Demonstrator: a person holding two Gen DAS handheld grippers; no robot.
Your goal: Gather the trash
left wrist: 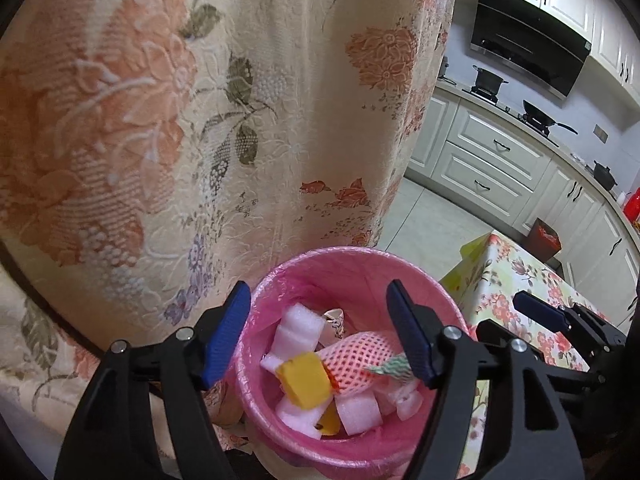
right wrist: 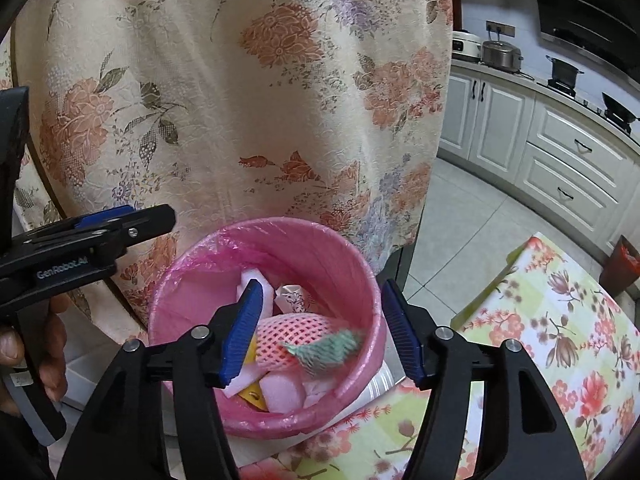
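Both tools hang over the pink-lined trash bin (left wrist: 348,360), which sits right by a chair draped in floral fabric (left wrist: 192,120). The left tool (left wrist: 320,332) is spread wide and gripping nothing; same for the right tool (right wrist: 320,332), released above the bin's rim. Inside the bin: white foam chunks (left wrist: 300,324), a pink foam fruit net (right wrist: 296,336), a yellow piece (left wrist: 306,378), and a green-striped scrap (right wrist: 328,348) (blurry). The floral-clothed surface (right wrist: 560,340) is on the right.

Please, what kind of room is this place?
Most likely a home kitchen: white cabinets, a range hood above a stove with a wok, and a small table with a floral cloth.
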